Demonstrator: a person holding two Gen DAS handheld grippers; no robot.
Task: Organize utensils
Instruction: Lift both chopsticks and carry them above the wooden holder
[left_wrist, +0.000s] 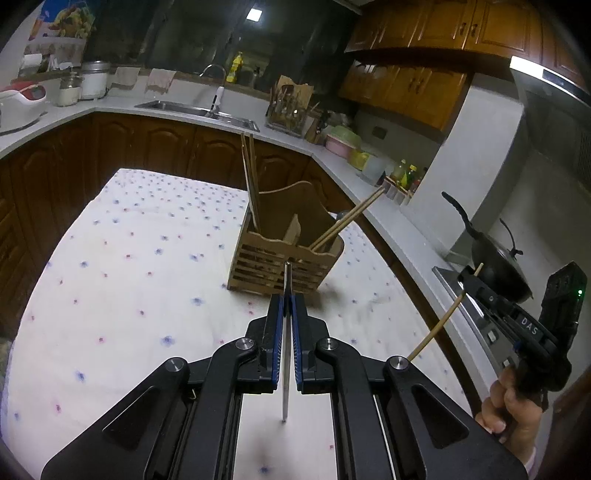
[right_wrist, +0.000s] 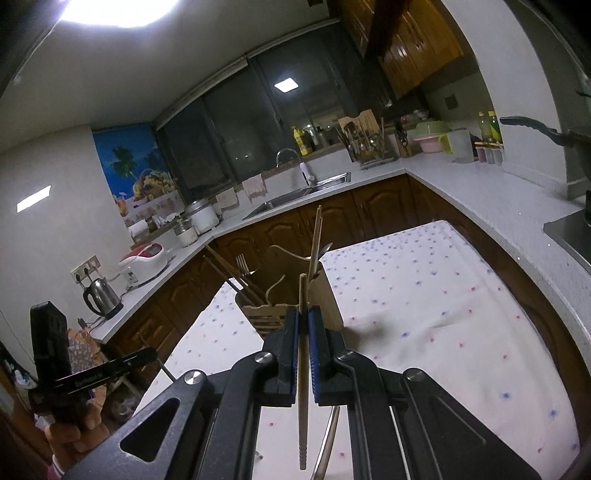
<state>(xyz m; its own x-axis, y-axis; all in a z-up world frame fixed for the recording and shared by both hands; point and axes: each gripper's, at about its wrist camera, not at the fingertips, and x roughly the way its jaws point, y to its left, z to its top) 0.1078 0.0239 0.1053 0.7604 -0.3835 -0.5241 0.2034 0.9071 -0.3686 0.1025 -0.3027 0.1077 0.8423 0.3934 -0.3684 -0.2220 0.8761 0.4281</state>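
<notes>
On the flower-print white tablecloth surface (left_wrist: 140, 236), toward its far edge, stands a slatted pale-wood utensil caddy (left_wrist: 284, 254) with divided compartments; two wooden chopsticks (left_wrist: 250, 181) stand upright at its left end and another pair leans out of its right end. The left gripper (left_wrist: 289, 299) has its blue-padded jaws pressed together on a thin silver metal chopstick (left_wrist: 285, 354), which runs lengthwise between them with its tip pointing at the caddy's front wall. The right gripper (right_wrist: 303, 314) likewise pinches a pale wooden chopstick (right_wrist: 303, 387) along its jaws, its upper end short of the caddy (right_wrist: 295, 291); a steel fork (right_wrist: 242, 263) rises from one compartment. A further metal utensil (right_wrist: 327, 439) lies on the cloth beneath this gripper. Judged step: both chopsticks are held near the caddy and not yet stowed. The next move calls for bringing each over a compartment, tipping it upright, lowering its end inside, then parting the jaws. Legible writing: "DAS" on the right gripper's body in the left-wrist view; lettering on the left gripper's bar in the right-wrist view is too blurred to read with certainty.
</notes>
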